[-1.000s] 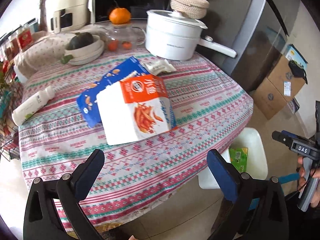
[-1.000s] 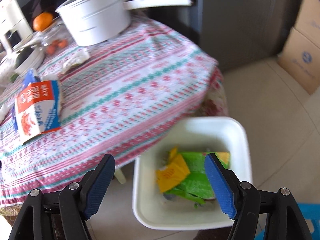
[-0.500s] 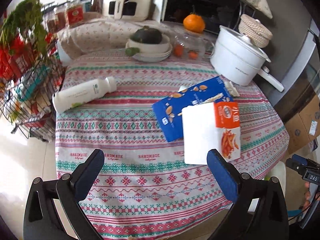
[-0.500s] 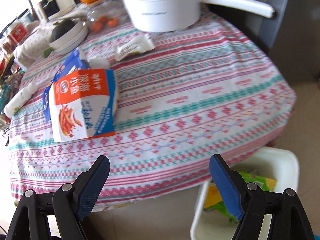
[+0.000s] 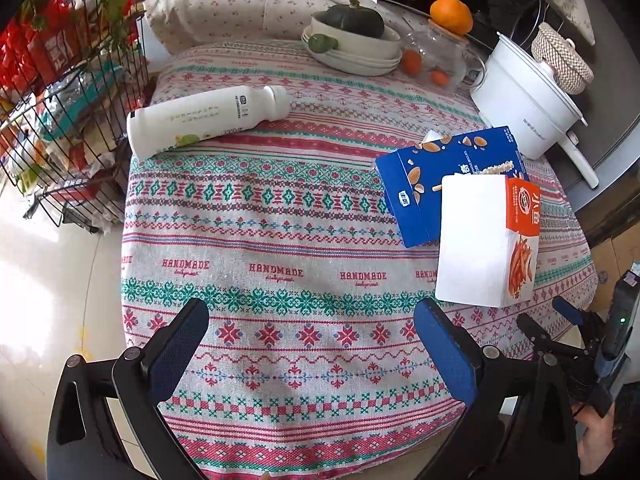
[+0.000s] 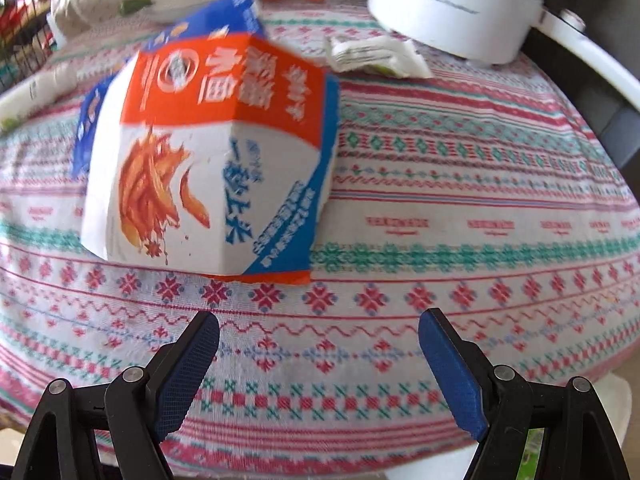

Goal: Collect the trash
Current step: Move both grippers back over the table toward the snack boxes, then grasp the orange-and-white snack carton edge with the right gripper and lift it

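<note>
An orange-and-white snack box (image 5: 486,242) (image 6: 208,160) lies on the patterned tablecloth (image 5: 280,240), partly over a flat blue carton (image 5: 440,168) (image 6: 236,8). A white bottle (image 5: 204,118) lies on its side at the left of the table. A crumpled white wrapper (image 6: 372,56) sits near the pot. My left gripper (image 5: 310,334) is open above the table's near edge, nothing between its fingers. My right gripper (image 6: 318,342) is open just short of the snack box, holding nothing; it also shows at the right edge of the left wrist view (image 5: 560,320).
A white pot (image 5: 528,100) (image 6: 460,4) with a long handle stands at the back right. Bowls with a dark squash (image 5: 352,28), an orange (image 5: 451,14) and a glass pot are at the back. A wire rack (image 5: 60,120) of goods stands left. A white bin rim (image 6: 616,412) shows below the table.
Both grippers have swung from the bin side toward the table. The right one has come close to the snack box, which now fills its view. The left now looks over the bottle side.
</note>
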`<state>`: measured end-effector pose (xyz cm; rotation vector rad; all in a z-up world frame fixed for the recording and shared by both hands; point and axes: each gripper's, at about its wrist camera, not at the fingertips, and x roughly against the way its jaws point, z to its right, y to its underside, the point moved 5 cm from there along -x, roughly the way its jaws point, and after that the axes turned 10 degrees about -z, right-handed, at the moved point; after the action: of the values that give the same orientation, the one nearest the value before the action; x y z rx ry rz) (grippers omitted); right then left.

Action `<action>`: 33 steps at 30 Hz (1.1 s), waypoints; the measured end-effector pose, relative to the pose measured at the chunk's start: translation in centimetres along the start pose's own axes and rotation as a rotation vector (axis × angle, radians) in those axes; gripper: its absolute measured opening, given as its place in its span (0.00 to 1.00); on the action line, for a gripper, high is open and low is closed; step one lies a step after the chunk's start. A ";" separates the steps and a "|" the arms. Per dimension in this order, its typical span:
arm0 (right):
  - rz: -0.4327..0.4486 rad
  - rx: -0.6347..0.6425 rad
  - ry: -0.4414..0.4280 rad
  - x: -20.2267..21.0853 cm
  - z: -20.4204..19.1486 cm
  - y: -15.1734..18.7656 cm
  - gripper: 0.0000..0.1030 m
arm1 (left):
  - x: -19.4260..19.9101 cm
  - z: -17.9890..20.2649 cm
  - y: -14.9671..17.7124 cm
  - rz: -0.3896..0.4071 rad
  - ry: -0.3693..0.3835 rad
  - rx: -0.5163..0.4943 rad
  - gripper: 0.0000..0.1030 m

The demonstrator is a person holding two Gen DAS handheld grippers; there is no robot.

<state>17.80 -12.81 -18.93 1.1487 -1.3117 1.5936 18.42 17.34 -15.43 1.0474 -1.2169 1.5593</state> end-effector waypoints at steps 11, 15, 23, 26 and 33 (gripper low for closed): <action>0.242 0.226 0.290 -0.4 -4.5 -2.1 0.82 | 0.5 -1.4 0.3 0.010 0.004 -0.003 1.00; 0.308 0.336 0.346 0.0 -6.2 -2.3 0.75 | 0.6 -1.5 0.4 0.010 0.012 0.002 1.00; 0.387 0.387 0.383 2.5 -6.3 -2.7 0.23 | 0.9 0.1 0.6 0.016 0.009 -0.030 1.00; 0.392 0.293 0.313 5.1 -4.3 -3.6 0.08 | 1.1 1.1 0.5 0.021 0.002 -0.049 1.00; 0.312 0.044 0.108 8.9 2.2 -4.2 0.00 | 1.5 4.4 0.4 0.046 -0.006 -0.144 1.00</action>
<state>19.35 -14.12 -9.05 0.9005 -1.4434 1.8884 18.09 13.17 -13.35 0.9376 -1.3444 1.4801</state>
